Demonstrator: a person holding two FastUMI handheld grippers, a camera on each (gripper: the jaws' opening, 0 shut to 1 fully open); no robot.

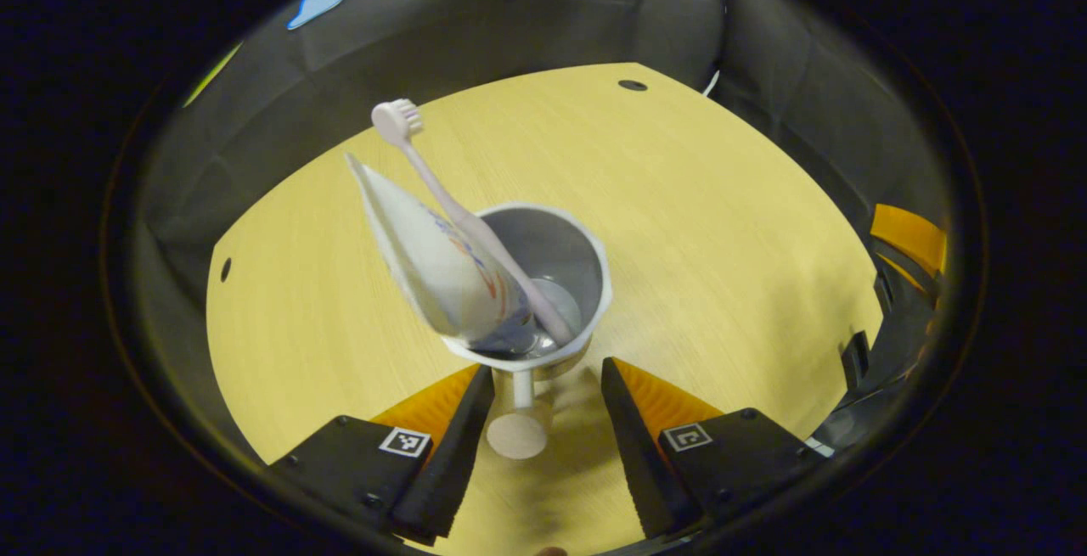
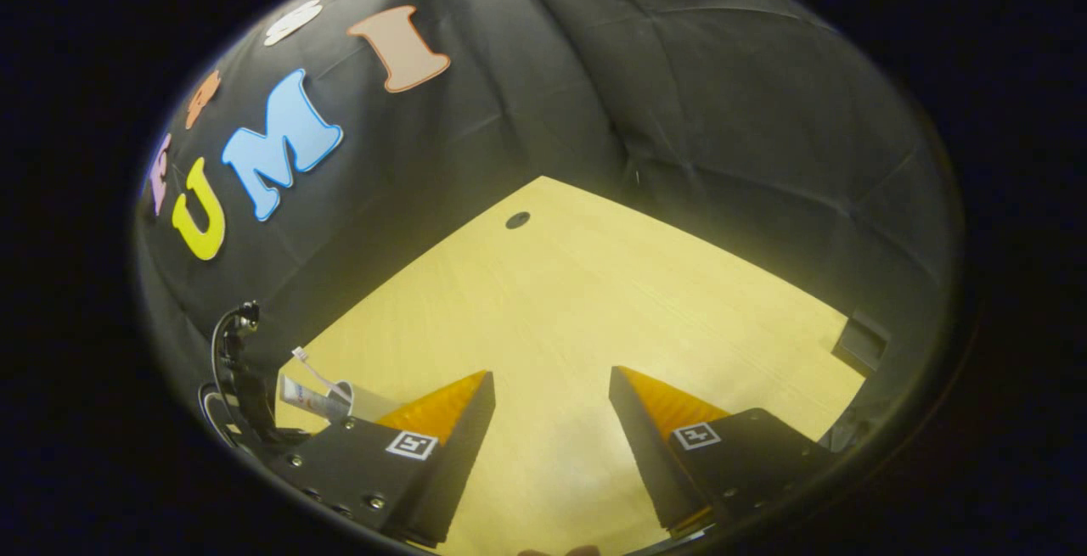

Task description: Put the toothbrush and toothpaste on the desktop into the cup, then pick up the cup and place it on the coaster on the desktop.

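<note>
Pale wood bench [image 1: 722,225]: yellow-toned top with small dark holes near its edges, in the left gripper view.
White faceted cup [image 1: 560,276]: held off the bench, its rim tipped toward the camera, grey inside.
White squeezed toothpaste tube [image 1: 429,255]: standing in the cup, leaning left over the rim.
Pale pink toothbrush [image 1: 450,208]: in the cup beside the tube, head up.
Small round beige coaster [image 1: 516,435]: flat on the bench, below the cup, between the fingers.
Left gripper [image 1: 543,429]: jaws apart, either side of the cup's base; whether they press it I cannot tell.
Right gripper [image 2: 550,446]: in the right gripper view, jaws apart over bare bench, nothing between them.
Cup, far left there: small, with tube and toothbrush inside.
</note>
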